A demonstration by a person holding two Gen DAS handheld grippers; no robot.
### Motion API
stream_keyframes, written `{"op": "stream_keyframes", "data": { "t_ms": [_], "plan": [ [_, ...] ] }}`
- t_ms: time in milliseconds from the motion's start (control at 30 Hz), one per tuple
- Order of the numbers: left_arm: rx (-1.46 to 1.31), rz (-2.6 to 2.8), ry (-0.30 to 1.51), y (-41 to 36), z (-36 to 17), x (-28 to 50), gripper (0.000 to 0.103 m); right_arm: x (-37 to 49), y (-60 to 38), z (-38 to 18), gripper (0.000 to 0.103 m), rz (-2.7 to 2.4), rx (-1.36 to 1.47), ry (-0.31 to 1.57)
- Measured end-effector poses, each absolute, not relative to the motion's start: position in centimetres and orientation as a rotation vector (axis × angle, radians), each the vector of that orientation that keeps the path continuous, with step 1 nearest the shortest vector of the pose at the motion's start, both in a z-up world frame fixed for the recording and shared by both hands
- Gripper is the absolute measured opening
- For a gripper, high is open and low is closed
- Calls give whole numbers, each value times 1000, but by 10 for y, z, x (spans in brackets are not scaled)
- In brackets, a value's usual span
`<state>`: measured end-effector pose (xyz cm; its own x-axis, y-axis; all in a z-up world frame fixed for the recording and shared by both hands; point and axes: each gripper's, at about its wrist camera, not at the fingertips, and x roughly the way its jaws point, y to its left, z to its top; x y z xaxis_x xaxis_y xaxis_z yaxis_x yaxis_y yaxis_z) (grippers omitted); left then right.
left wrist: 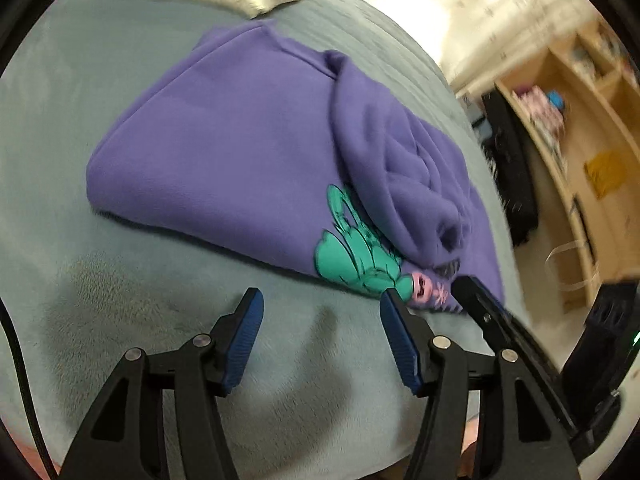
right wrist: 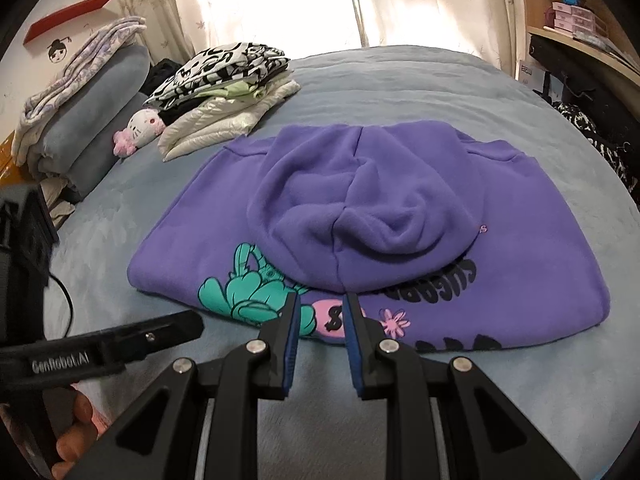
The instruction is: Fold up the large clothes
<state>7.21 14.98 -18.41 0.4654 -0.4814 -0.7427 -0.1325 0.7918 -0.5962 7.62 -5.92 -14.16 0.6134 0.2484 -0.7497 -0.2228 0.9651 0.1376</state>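
A purple hoodie (right wrist: 520,216) lies folded on the grey-blue bed (right wrist: 400,76), its hood (right wrist: 360,200) laid flat on top and a teal and pink print (right wrist: 248,292) at its near edge. It also shows in the left wrist view (left wrist: 224,152). My left gripper (left wrist: 320,300) is open and empty, just short of the hoodie's near edge. My right gripper (right wrist: 320,300) is open by a narrow gap and empty, its tips over the near edge by the print. The left gripper's finger (right wrist: 160,332) shows at the left of the right wrist view.
A stack of folded clothes (right wrist: 224,88) and a white plush toy (right wrist: 140,128) sit at the bed's far left, beside a grey pillow pile (right wrist: 92,112). Curtains (right wrist: 300,0) hang behind. Wooden shelves (left wrist: 580,128) stand to the right of the bed.
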Motion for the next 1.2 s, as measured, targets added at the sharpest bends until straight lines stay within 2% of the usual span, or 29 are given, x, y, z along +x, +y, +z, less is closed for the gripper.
{"op": "stream_keyframes", "data": {
  "t_ms": [100, 300, 633, 667, 733, 767, 800, 933, 1067, 1200],
  "plan": [
    [-754, -242, 1079, 163, -198, 79, 67, 81, -61, -139, 21, 264, 38, 850],
    [-901, -246, 1037, 184, -224, 101, 68, 95, -65, -136, 21, 254, 36, 829],
    [-924, -192, 989, 194, -238, 158, 66, 139, -64, -127, 21, 222, 8, 783],
    [-901, -178, 975, 191, -235, 161, 64, 144, -63, -128, 21, 215, 7, 783],
    [-845, -143, 944, 190, -226, 166, 44, 155, -60, -133, 21, 221, 2, 787],
    [-770, -115, 918, 184, -218, 169, 29, 159, -57, -137, 21, 228, -2, 796],
    [-725, -113, 897, 183, -211, 168, 24, 162, -55, -141, 21, 231, -5, 807],
    [-437, -118, 755, 146, -166, 164, 18, 176, -45, -177, 22, 237, -26, 922],
    [-214, -169, 627, 97, -122, 158, 17, 172, -50, -182, 22, 234, 1, 895],
    [-108, -241, 574, 64, -92, 156, 17, 168, -69, -183, 21, 253, 109, 894]
  ]
}}
